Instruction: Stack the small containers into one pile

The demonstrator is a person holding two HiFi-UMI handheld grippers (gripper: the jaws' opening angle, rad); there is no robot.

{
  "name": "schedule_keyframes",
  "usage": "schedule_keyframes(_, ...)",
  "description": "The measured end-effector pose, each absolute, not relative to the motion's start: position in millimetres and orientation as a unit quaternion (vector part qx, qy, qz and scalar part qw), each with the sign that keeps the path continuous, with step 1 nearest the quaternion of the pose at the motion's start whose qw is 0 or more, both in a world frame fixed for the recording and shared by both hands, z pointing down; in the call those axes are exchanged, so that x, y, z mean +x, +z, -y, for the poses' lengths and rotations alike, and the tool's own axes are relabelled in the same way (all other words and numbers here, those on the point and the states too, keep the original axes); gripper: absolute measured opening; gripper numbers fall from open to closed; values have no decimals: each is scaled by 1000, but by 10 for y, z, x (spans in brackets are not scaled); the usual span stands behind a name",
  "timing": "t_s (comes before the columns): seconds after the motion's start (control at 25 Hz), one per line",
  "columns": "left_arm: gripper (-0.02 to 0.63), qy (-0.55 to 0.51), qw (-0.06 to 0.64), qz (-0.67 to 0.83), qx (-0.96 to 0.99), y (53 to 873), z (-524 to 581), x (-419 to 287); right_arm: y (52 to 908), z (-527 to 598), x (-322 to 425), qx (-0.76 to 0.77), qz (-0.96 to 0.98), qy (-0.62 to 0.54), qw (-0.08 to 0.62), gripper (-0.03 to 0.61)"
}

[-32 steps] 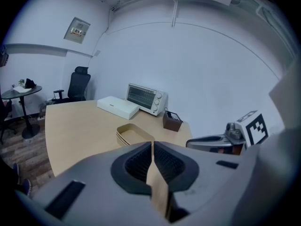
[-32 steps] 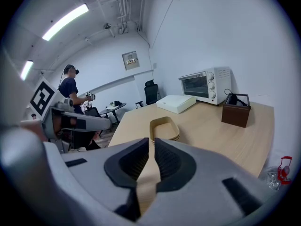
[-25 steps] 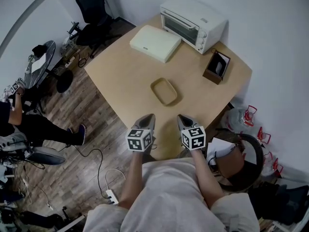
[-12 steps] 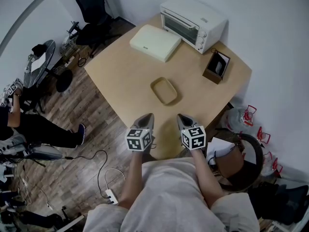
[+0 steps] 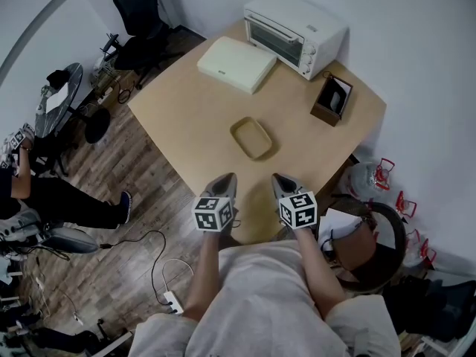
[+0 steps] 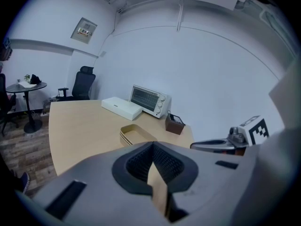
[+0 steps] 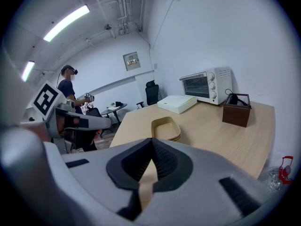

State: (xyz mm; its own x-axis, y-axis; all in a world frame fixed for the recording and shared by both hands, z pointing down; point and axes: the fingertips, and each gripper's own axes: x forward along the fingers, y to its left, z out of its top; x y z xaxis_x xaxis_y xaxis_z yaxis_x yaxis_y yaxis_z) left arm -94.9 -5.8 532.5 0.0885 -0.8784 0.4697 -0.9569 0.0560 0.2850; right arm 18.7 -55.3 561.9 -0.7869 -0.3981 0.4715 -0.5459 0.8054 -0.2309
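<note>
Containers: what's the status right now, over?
Both shut, empty: left claw, right claw. Tan containers nested in one pile, mid-table. Nothing between claws and pile.

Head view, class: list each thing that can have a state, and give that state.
containers: nested in one pile.
toaster oven: door shut.
white flat box: closed.
brown box: open-topped.
left gripper: shut, empty.
right gripper: shut, empty.

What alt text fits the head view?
Seen from above, a person holds the left tongs and right tongs, both shut and empty, at the near edge of a wooden table. A stack of tan containers sits ahead; toaster oven, white box, brown box beyond.
</note>
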Motion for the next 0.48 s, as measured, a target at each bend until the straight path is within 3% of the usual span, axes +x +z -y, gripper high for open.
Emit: schedule_keyframes(0.48, 5, 71, 276, 670, 686, 5310, 42, -970, 5604, 511, 141, 248, 930, 177, 204, 5)
